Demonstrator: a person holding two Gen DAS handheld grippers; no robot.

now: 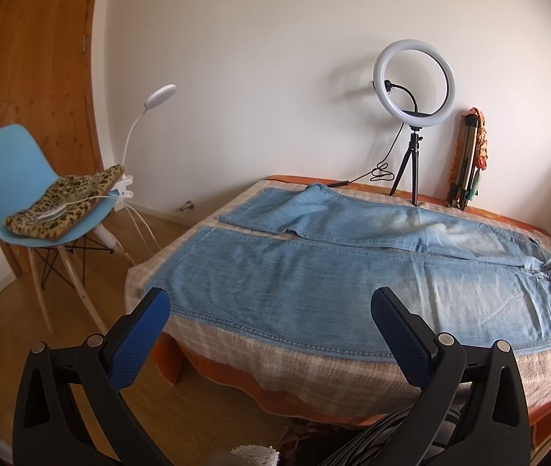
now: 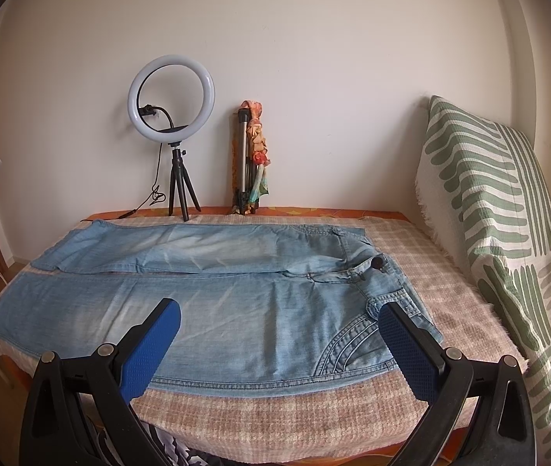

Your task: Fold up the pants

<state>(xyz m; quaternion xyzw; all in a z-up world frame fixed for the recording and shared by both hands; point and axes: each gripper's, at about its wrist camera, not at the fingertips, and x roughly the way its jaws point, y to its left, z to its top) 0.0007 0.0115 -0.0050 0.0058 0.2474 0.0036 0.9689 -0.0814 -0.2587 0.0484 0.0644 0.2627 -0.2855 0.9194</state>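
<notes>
No brand, label or writing could be read on anything in either view.

At the far left stood a wooden door (image 1: pixel 38 58), and in front of it a blue chair (image 1: pixel 15 171) with a leopard-print cushion (image 1: pixel 67 204) on its seat. A white clip lamp (image 1: pixel 160 97) was clamped at the edge of that cushion, its neck curving up toward the wall.

The left tongs (image 1: pixel 271 303) hung just off the near edge of the bed (image 1: pixel 314 372), fingers (image 1: pixel 139 345) wide apart, holding nothing and touching nothing. The jeans (image 1: pixel 314 272) lay flat and unfolded on the checked cover, both legs running leftward, the leg ends near the bed's left edge and the waist to the right. The far leg lay slightly apart from the near one, with a narrow strip of cover between them.

Behind the jeans, on the far edge against the wall, a ring light (image 2: pixel 170 105) stood on a small black tripod, its cable trailing left. Just right of it a folded tripod (image 2: pixel 242 163) leaned on the wall with a patterned scarf (image 2: pixel 258 143) draped over it.

The right tongs (image 2: pixel 279 318) hovered above the near waist area, fingers (image 2: pixel 151 349) spread wide, gripping nothing; the right finger appeared over the front pocket stitching, contact unclear. At the far right a green-striped pillow (image 2: pixel 489 202) leaned against the wall.
</notes>
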